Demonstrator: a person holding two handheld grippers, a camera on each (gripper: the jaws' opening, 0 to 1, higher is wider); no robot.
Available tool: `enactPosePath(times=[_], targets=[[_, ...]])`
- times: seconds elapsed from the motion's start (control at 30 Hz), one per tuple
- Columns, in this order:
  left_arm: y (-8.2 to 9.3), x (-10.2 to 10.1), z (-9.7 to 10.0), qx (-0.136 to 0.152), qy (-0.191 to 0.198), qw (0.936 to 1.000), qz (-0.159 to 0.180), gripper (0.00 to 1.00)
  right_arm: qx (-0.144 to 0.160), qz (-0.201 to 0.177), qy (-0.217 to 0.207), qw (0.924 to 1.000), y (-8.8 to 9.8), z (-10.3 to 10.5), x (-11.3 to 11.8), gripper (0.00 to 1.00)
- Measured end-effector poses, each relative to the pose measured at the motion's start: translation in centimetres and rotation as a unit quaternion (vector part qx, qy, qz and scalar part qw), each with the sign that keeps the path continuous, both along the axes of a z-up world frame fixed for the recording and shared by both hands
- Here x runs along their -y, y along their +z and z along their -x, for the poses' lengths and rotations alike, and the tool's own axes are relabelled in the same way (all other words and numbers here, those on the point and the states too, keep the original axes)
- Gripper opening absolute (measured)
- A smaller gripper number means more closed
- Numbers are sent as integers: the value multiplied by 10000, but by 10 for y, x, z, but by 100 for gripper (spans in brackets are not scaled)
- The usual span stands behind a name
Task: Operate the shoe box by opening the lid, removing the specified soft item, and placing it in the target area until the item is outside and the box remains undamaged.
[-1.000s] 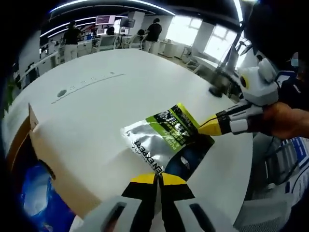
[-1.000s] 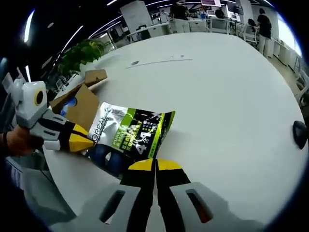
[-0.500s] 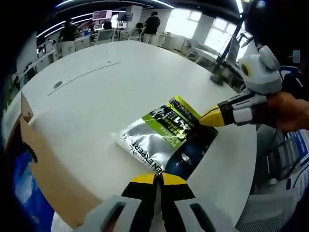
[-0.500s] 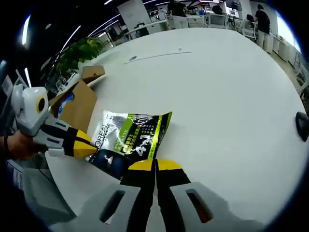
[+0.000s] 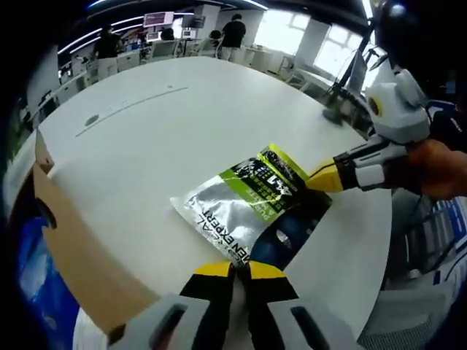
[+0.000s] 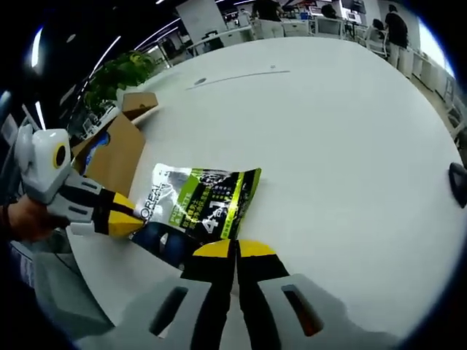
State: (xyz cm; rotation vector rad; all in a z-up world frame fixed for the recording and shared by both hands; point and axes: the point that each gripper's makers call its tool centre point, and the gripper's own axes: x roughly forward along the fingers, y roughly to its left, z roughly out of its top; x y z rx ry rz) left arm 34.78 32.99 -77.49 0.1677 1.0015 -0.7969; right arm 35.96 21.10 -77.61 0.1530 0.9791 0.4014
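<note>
Left gripper (image 5: 235, 271) held low over the table (image 5: 146, 138), pointing along it, jaws pressed together on the near dark edge of the pouch (image 5: 252, 200). Seen too in the right gripper view, entering from the left (image 6: 137, 222), gripped by a hand (image 6: 18, 219) mostly cut off at the frame edge, yellow tips meeting at the pouch's dark corner.

Pouch lying flat on the table straight ahead of both sets of jaws, outside the box (image 5: 69, 251): silver and green with a dark blue end, print partly legible but too warped to read in full. In the right gripper view (image 6: 197, 208) spread just beyond the jaw tips, box (image 6: 117, 157) to the left and farther off, a flap raised, blue inside partly hidden behind the brown wall.

Right gripper (image 6: 235, 251) likewise low and level, jaws closed with no gap visible, pinching the near edge of the pouch. In the left gripper view reaching in from the right (image 5: 315, 182), held by a hand (image 5: 438, 169), tips narrowed onto the pouch's far green corner.

Box at lower left of the left jaws, cut off by the frame, contents blurred blue. Small dark object (image 6: 457, 184) far right on the table, unclear.
</note>
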Motion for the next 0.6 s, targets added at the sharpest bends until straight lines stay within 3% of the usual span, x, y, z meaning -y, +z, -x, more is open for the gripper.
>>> enactPosePath(times=[0.2, 0.37, 0.6], targets=[[3, -4, 7, 201, -328, 9992, -147, 16, 13, 81, -10, 10000, 2, 4, 5, 4], [7, -12, 4, 282, -308, 9991, -119, 19, 79, 155, -87, 9998, 7, 6, 13, 10], [34, -17, 13, 535, -422, 9976, 88, 21, 271, 215, -112, 9993, 23, 9, 16, 11]])
